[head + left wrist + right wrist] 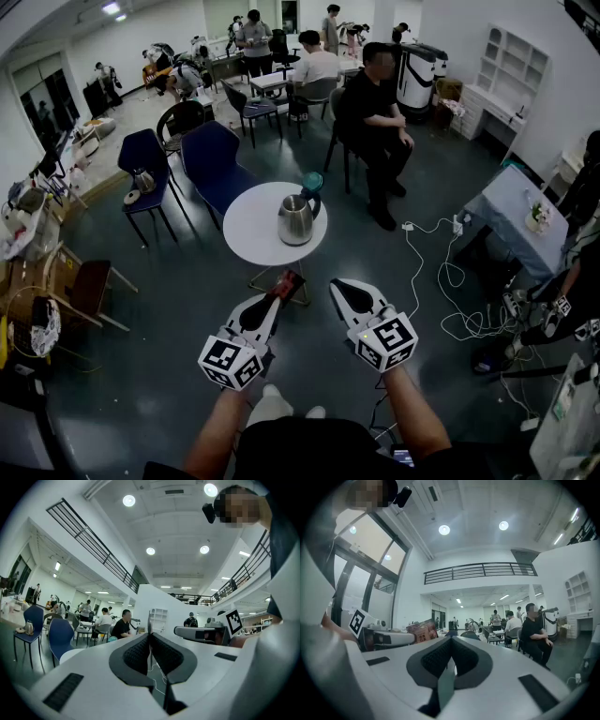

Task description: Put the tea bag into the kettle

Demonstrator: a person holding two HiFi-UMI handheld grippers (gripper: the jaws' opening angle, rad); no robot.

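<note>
Firstly, near item: left hand-held gripper [274, 300], jaws closed on the tea bag [287, 280]. The packet is red-brown and sticks out beyond the jaw tips. In the left gripper view it shows edge-on, as a thin upright strip [149, 620] pinched between the ribbed pads.

Item two: right hand-held gripper [339, 286], just beside the left one. Its jaws are together with nothing between them.

Markings: black-and-white square markers on the cube of each hand-held gripper. The packet face [423, 631] carries print in the right gripper view, too small to read.

Item three: round white surface [246, 234], ahead of both hand-held grippers.

Item four: steel kettle [294, 221] with a dark handle, upright on the surface. It stands apart from the tea bag, which is held in the air short of the surface. The kettle's inside cannot be made out.

Item five: teal object [312, 181] just behind the kettle, partly hidden, kind unclear.

Farther: blue chairs [211, 159] to the left beyond the surface, and a seated person [375, 103] in dark clothes. White cables [450, 281] lie on the floor to the right.
</note>
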